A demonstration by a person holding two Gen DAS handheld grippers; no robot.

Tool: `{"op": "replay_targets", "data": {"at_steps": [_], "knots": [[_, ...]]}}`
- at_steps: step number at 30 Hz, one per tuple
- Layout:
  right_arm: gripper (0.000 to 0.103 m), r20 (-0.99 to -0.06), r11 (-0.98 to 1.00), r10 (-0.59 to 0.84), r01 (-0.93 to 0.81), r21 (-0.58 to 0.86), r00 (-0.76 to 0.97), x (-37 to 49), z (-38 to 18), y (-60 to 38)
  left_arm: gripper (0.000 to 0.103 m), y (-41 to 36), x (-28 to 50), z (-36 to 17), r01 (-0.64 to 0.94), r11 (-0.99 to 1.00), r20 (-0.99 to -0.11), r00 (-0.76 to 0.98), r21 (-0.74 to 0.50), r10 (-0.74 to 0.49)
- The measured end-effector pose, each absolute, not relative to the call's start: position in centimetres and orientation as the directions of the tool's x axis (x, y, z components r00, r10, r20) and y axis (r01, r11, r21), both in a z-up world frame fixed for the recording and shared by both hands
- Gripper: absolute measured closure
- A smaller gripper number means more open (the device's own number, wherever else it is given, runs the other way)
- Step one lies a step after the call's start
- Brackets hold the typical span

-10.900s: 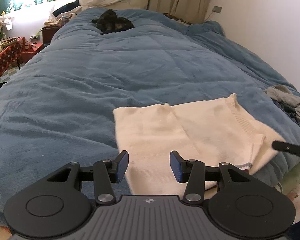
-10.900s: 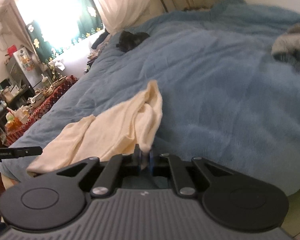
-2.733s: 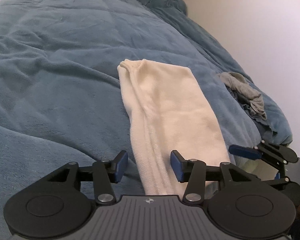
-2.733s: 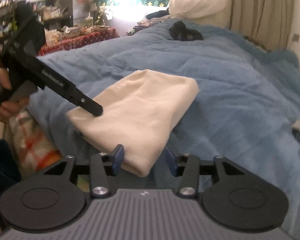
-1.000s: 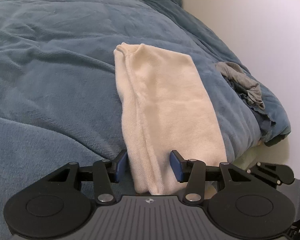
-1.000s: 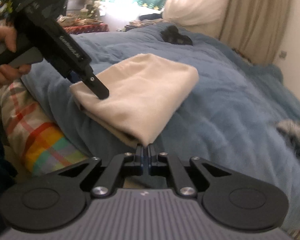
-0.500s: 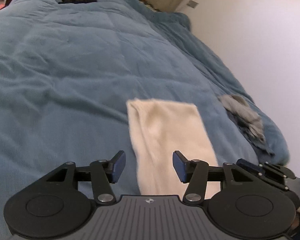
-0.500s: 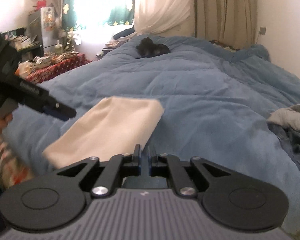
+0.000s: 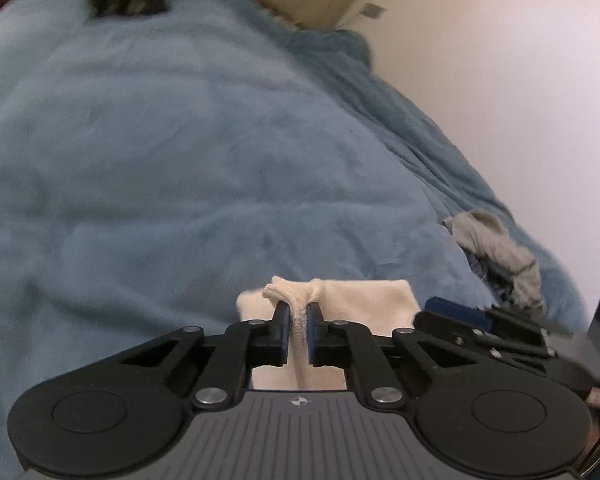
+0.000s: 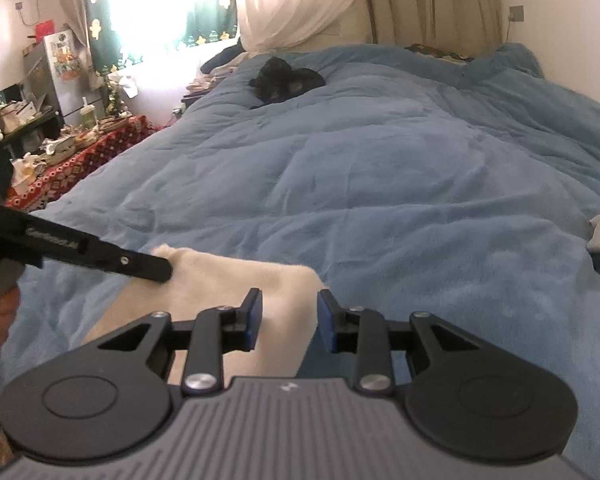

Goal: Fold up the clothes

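Left wrist view: the left gripper point(image 9: 298, 330) has its jaws closing, pinched on a bunched fold of the cream knit garment point(image 9: 366, 296). The rest of the folded cloth lies just ahead and slightly right of the fingertips on the blue duvet point(image 9: 180, 152), its long axis running away toward the grey clothes pile point(image 9: 496, 252) side. The other tool's black arm sits just right of the cloth.

Right wrist view: the right gripper point(image 10: 289, 322) has its jaws opening; the cream garment point(image 10: 236, 280) lies between and beneath them, unpressed. The garment stretches left from this tool toward the left gripper point(image 10: 160, 270), which is on its far left corner
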State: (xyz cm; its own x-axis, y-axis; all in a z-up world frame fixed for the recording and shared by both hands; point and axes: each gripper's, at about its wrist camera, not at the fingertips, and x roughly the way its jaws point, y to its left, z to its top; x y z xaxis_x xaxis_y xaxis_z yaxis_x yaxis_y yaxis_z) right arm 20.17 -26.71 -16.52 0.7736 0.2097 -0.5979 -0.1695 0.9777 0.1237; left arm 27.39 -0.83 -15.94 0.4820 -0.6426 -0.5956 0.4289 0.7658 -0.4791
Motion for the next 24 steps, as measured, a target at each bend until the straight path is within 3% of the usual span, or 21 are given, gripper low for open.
{"op": "replay_targets", "data": {"at_steps": [4,7,11,19,24], "knots": [[0.076,-0.613,0.978,0.207,-0.156,0.136,0.763,20.8,-17.2,-26.8,0.095,-1.4,28.1,-16.7,0.447,0.778,-0.626,0.467,-0.442,-0.624],[0.076,-0.627,0.978,0.208,-0.153,0.141,0.751,21.2,-17.8,-26.8,0.091,-0.5,28.8,-18.7,0.37,0.777,-0.65,0.426,-0.51,-0.63],[0.077,-0.607,0.979,0.203,-0.158,0.127,0.769,21.0,-17.1,-26.6,0.066,1.2,28.5,-18.4,0.294,0.788,-0.652,0.445,-0.541,-0.614],[0.092,-0.592,0.994,0.111,-0.097,0.055,0.798,22.5,-16.3,-27.1,0.082,0.0,24.4,-13.6,0.447,0.779,-0.58,0.521,-0.439,-0.626],[0.094,-0.58,0.973,0.225,-0.212,0.091,0.783,21.2,-15.2,-26.0,0.097,-3.6,25.0,-14.5,0.539,0.73,-0.59,0.449,-0.42,-0.671]]}}
